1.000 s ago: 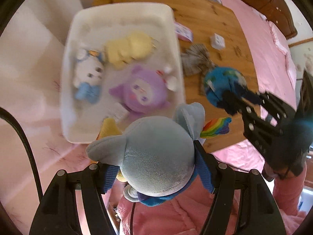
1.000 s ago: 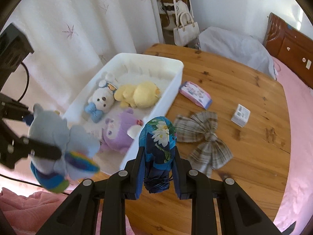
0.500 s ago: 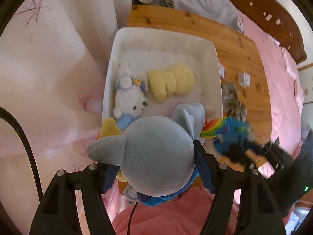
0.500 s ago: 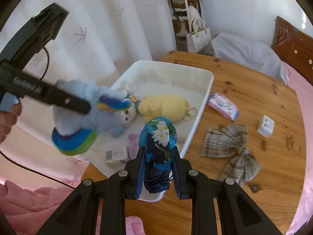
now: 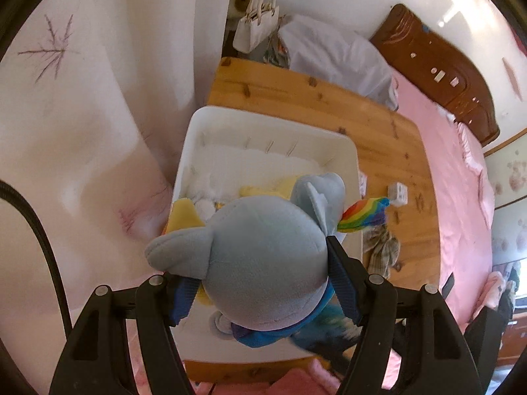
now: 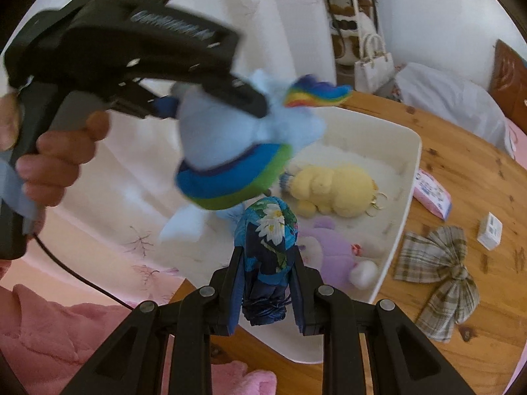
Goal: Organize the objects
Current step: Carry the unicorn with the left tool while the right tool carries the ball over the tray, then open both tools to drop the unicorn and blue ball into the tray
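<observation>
My left gripper (image 5: pixel 260 276) is shut on a grey-blue plush with a rainbow tail (image 5: pixel 263 263) and holds it in the air above the white bin (image 5: pixel 349 151). The plush also shows in the right wrist view (image 6: pixel 230 151), over the bin's near left part. My right gripper (image 6: pixel 266 263) is shut on a folded blue floral umbrella (image 6: pixel 268 250) above the bin's near edge (image 6: pixel 408 197). In the bin lie a yellow plush (image 6: pixel 332 187) and a purple plush (image 6: pixel 329 253); a white plush is mostly hidden.
On the wooden table (image 6: pixel 461 171) right of the bin lie a plaid bow (image 6: pixel 438 270), a pink packet (image 6: pixel 431 194) and a small white box (image 6: pixel 490 230). A white curtain hangs left of the bin. A pink bed lies to the right, a white handbag (image 5: pixel 257 23) behind.
My left gripper has risen and moved over the bin with the plush. My right gripper has moved left with the umbrella, from beside the bin to over its near edge.
</observation>
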